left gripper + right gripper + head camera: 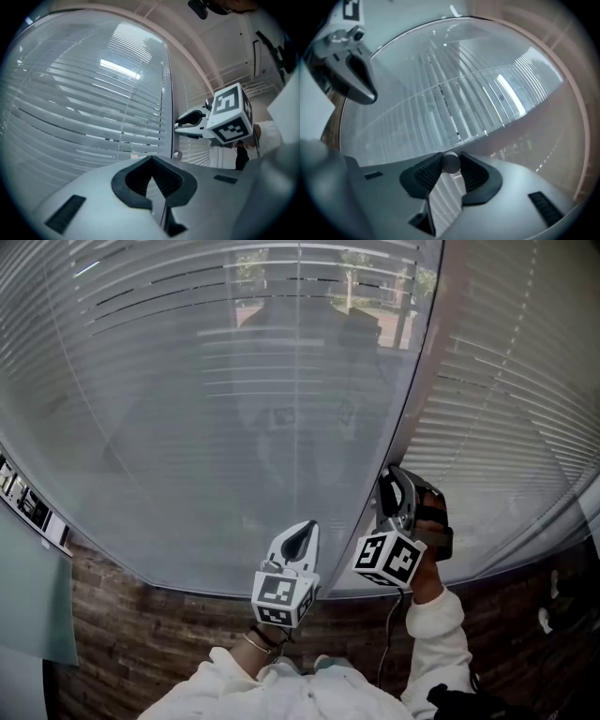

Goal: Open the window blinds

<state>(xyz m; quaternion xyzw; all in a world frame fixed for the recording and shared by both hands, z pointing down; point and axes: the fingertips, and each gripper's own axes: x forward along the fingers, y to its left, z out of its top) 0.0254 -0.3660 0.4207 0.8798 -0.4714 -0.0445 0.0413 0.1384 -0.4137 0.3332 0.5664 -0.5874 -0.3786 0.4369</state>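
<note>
The white slatted blinds (234, 409) hang behind glass and fill the head view, their slats nearly flat. A pale upright frame (412, 390) divides two panes. My right gripper (394, 486) is raised against that frame. In the right gripper view its ribbed pads (427, 172) sit on either side of a small round grey knob (451, 162) and touch it, so my right gripper (451, 166) is shut on it. My left gripper (300, 538) hovers lower and to the left, short of the glass. Its jaws (151, 180) meet with nothing between them.
A dark wood-look sill or wall strip (169, 624) runs below the window. A small round knob (177, 155) shows on the frame under the right gripper (179, 126); I cannot tell whether it is the gripped one. White sleeves (431, 634) fill the bottom.
</note>
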